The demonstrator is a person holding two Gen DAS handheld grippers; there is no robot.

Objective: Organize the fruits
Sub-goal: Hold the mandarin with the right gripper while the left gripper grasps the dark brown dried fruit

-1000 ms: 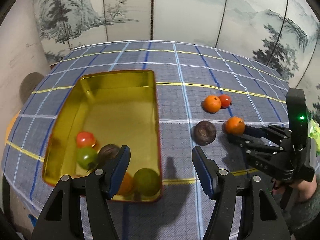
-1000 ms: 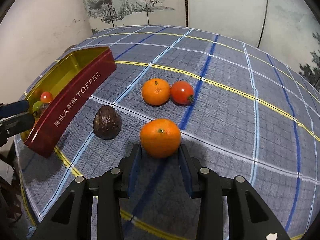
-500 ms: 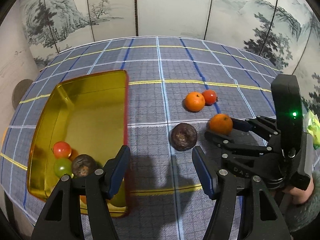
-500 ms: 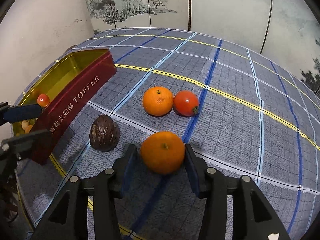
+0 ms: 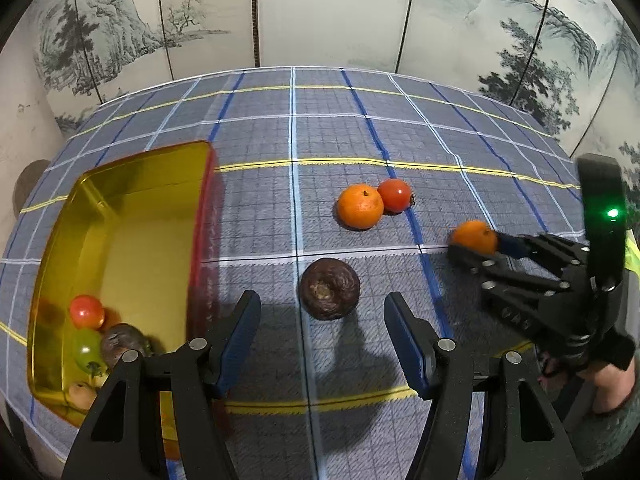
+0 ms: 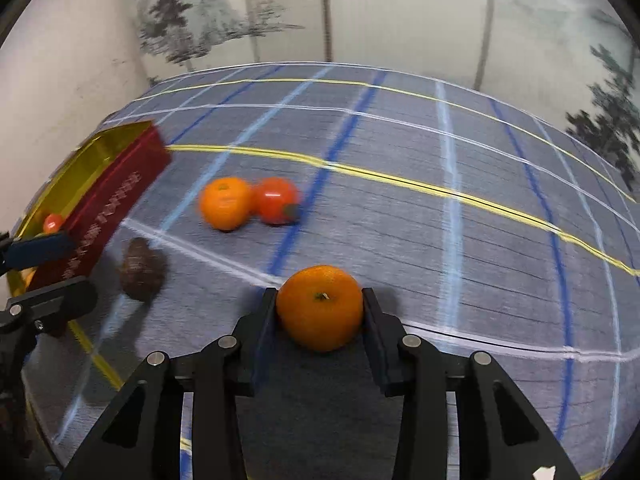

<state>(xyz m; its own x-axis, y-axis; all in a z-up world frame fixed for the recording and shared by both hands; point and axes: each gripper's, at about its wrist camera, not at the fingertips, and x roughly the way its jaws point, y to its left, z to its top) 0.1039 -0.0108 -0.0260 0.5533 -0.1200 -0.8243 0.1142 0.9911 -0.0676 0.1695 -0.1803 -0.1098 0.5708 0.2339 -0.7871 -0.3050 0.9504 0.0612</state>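
Observation:
My right gripper (image 6: 320, 312) is shut on an orange mandarin (image 6: 320, 307), held just above the checked cloth; it also shows in the left wrist view (image 5: 474, 236). My left gripper (image 5: 322, 334) is open and empty, just in front of a dark brown fruit (image 5: 330, 288). A second mandarin (image 5: 360, 206) and a red tomato (image 5: 395, 195) touch each other farther back. The gold tin with red sides (image 5: 202, 216) lies at the left and holds a red tomato (image 5: 86, 312), a green one (image 5: 86, 347), a brown fruit (image 5: 122, 340) and others partly hidden.
The table is covered by a blue-grey checked cloth (image 5: 300, 120) and backed by a painted folding screen (image 5: 320, 12). The right-hand gripper's body and the person's hand (image 5: 560, 304) fill the right side of the left wrist view. The right wrist view is motion-blurred.
My right gripper has closed on the near mandarin and lifted it a little. My left gripper has swung right from over the tin to face the brown fruit.

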